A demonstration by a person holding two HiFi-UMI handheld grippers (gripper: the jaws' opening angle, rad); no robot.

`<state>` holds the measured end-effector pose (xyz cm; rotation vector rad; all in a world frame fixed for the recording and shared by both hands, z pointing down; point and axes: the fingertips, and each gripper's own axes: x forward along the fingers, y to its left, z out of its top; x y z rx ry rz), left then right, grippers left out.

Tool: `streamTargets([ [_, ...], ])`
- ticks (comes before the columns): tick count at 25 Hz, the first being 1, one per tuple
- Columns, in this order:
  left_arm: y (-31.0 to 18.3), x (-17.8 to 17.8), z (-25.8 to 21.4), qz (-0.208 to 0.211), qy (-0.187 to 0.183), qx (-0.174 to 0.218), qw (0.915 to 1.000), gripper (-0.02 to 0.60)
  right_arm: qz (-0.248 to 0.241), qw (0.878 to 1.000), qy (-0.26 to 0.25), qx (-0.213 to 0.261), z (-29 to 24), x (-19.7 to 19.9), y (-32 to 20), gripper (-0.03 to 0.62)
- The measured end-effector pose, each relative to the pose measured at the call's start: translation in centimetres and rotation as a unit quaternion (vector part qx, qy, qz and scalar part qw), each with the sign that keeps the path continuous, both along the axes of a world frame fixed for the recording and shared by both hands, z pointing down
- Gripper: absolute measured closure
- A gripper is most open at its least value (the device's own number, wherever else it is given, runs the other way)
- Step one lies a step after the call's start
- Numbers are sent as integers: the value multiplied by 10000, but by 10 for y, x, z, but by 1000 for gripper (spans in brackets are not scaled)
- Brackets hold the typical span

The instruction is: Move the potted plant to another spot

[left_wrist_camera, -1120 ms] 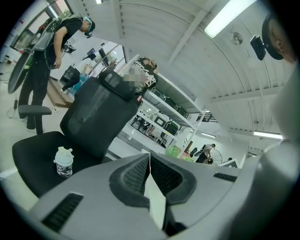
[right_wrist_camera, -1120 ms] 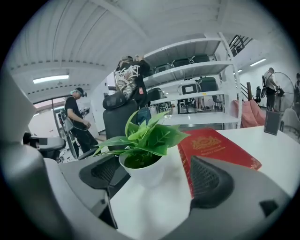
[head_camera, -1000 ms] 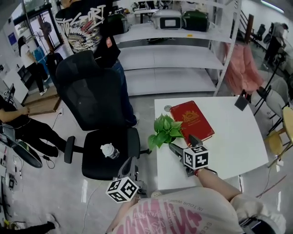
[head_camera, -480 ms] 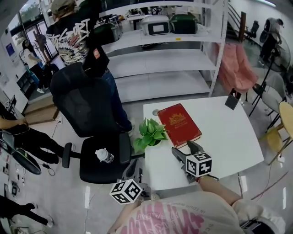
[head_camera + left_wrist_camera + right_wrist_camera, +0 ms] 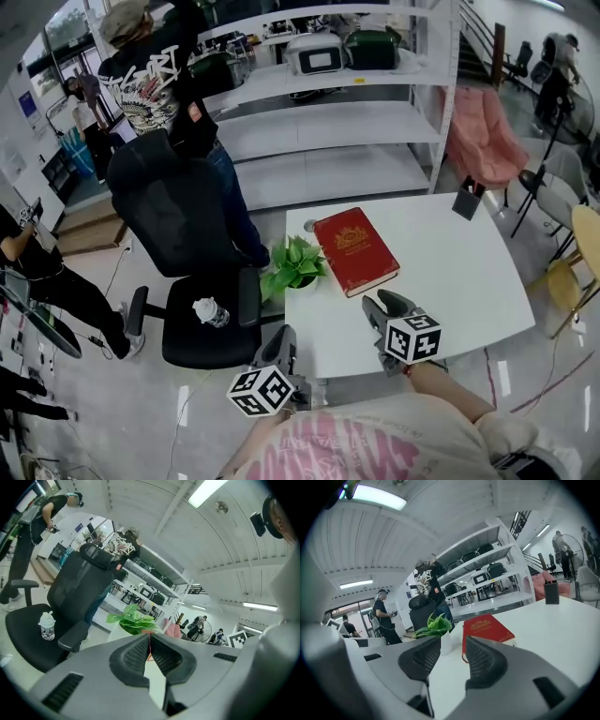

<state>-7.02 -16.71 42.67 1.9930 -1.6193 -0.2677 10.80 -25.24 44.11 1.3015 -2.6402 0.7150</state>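
**While the plant waits at the table's corner, both grippers hold off at its near edge**

As we look down, the white shelving (image 5: 347, 122) fills the ground beyond the table's far side. The white table (image 5: 450, 272) itself sits centre-right. Off its left edge stands the black office chair (image 5: 178, 244), with a person standing just behind it.

On the table's far-left part lies the red book (image 5: 354, 251). Just beside the book, right at the table's left edge, stands the potted plant (image 5: 292, 264), green leaves over a white pot (image 5: 445, 641), upright and untouched.

Now the tools. The right gripper (image 5: 380, 309) hovers over the table's near edge, pointing at book and plant. Its jaws stand apart and are closing, with nothing between them. The left gripper (image 5: 281, 342) hangs just off the table's near-left corner, jaws pressed together on nothing.

A small dark object (image 5: 466, 202) stands at the table's far-right corner. Smallest of all, a water bottle (image 5: 210, 311) sits on the chair seat, left of the table.
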Motion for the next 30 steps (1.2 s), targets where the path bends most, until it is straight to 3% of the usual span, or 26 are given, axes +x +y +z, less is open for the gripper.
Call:
streamTargets([
  [10, 21, 41, -6, 115, -112, 153, 9998, 557, 245, 9983, -434, 310, -18, 50, 27, 507],
  [15, 31, 72, -10, 252, -123, 203, 9994, 557, 403, 9963, -627, 433, -27, 83, 39, 576],
  [24, 45, 119, -8, 346, -66, 239, 9991, 557, 385, 9905, -1220, 499, -43, 142, 74, 580],
  [30, 55, 159, 2, 568, -31, 84, 9983, 557, 443, 9926, -1019, 495, -40, 181, 89, 580],
])
